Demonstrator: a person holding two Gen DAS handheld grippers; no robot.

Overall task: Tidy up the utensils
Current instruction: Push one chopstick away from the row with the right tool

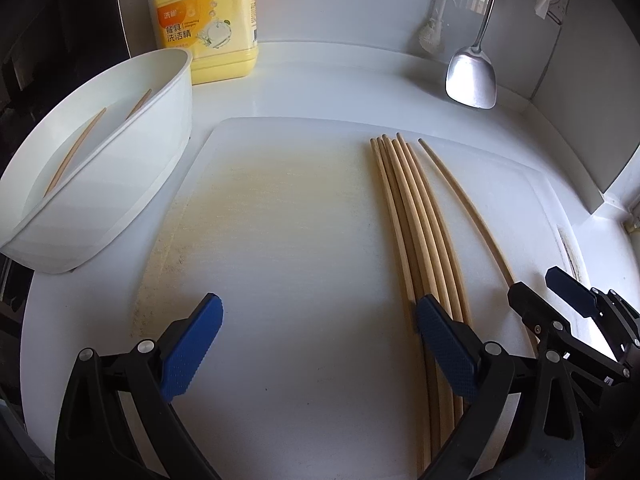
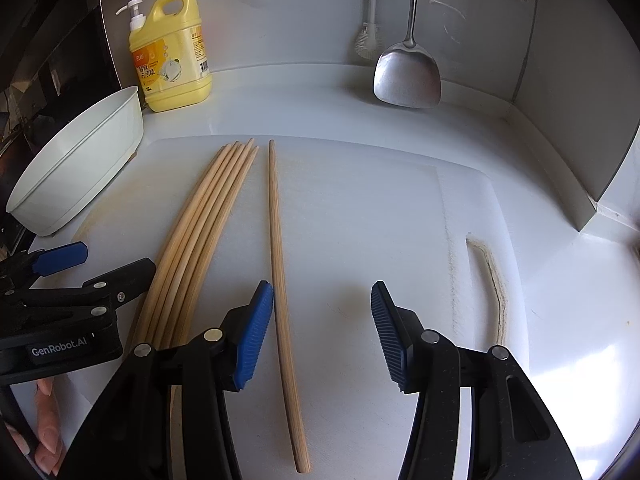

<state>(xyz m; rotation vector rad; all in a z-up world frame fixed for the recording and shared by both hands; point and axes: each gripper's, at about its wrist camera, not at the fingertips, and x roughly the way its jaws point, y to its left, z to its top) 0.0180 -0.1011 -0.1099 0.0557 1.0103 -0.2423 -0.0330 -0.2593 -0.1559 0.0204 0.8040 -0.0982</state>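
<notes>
We hold both claws apart over the cutting board (image 2: 360, 208): right claw (image 2: 322, 332) straddles the single chopstick (image 2: 280, 280), left claw (image 1: 320, 344) empty beside the chopstick bundle (image 1: 416, 220).

Both views are taken from wrist-mounted fisheye cameras, aimed steeply down and forward along the fingers at a white cutting board (image 1: 288, 216) (image 2: 360, 208), at close range. In the left wrist view, the left gripper (image 1: 320, 344) fills the lower frame; the right gripper (image 1: 560, 296) is seen at lower right. In the right wrist view, the right gripper (image 2: 322, 332) fills the lower frame; the left gripper (image 2: 100, 260) enters at lower left. Shared by both: the chopsticks (image 1: 416, 220) (image 2: 200, 232), white tub (image 1: 100, 168) (image 2: 76, 168), yellow detergent bottle (image 1: 208, 20) (image 2: 172, 56) and metal spatula (image 1: 472, 76) (image 2: 408, 76).
</notes>
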